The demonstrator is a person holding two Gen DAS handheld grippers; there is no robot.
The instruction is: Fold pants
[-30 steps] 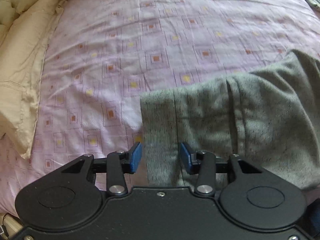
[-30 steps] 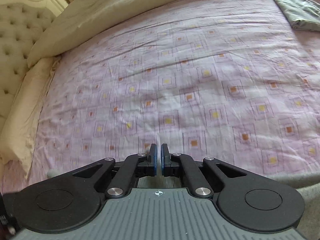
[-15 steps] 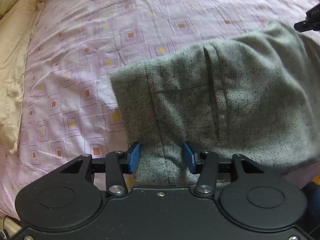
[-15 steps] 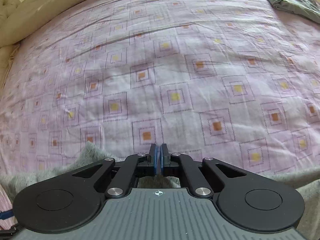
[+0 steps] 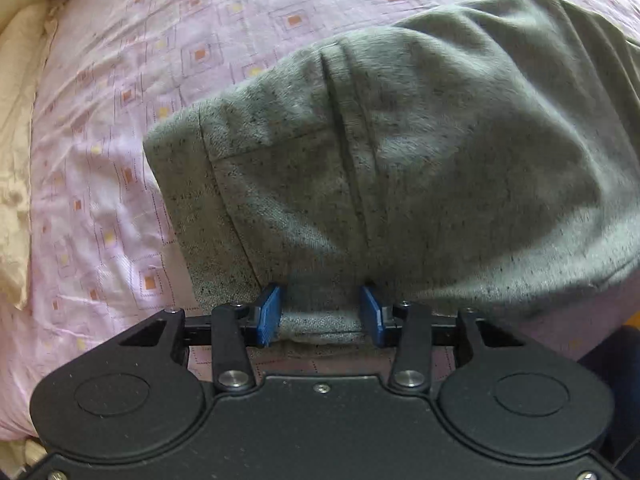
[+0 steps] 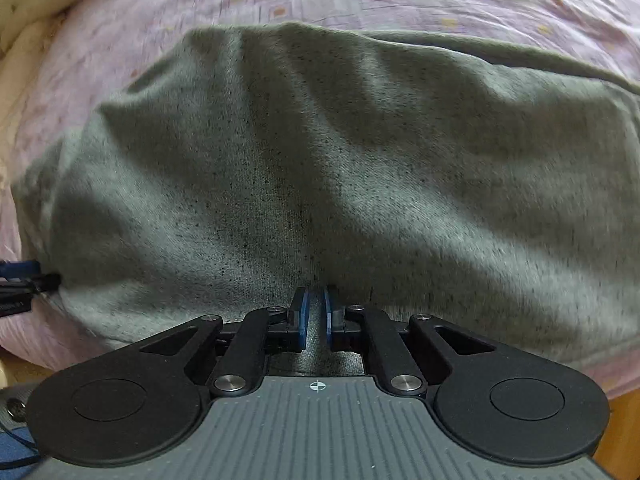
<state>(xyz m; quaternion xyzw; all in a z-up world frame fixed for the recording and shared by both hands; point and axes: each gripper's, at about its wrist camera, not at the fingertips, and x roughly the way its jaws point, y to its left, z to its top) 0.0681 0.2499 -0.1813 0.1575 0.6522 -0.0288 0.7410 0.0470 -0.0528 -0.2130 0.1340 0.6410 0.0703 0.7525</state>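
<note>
While pointed steeply down at the bed, clamps a bunched edge of the grey speckled pants (image 5: pixel 400 160) between the blue pads of the left gripper (image 5: pixel 322 314), at the lower middle of the left wrist view. Holds that fold across a half-wide gap, cloth touching both pads. Spreads from there up and to the right over most of the frame, with a seam running up the middle and a stitched band toward the left side. Lies on a pink sheet (image 5: pixel 120 160) printed with small squares, bare at the left and along the top. Borders cream bedding (image 5: pixel 16 160) down the far left edge.

Seen from the right wrist, fills nearly the whole frame in rumpled folds, somewhat blurred, with only a strip of pink sheet across the top. At the lower middle, right gripper (image 6: pixel 316 316): jaws opening, just a narrow slit apart, grey cloth filling the slit and lying against both pads. At the left edge, shows a dark gripper tip with a blue pad against the cloth.
</note>
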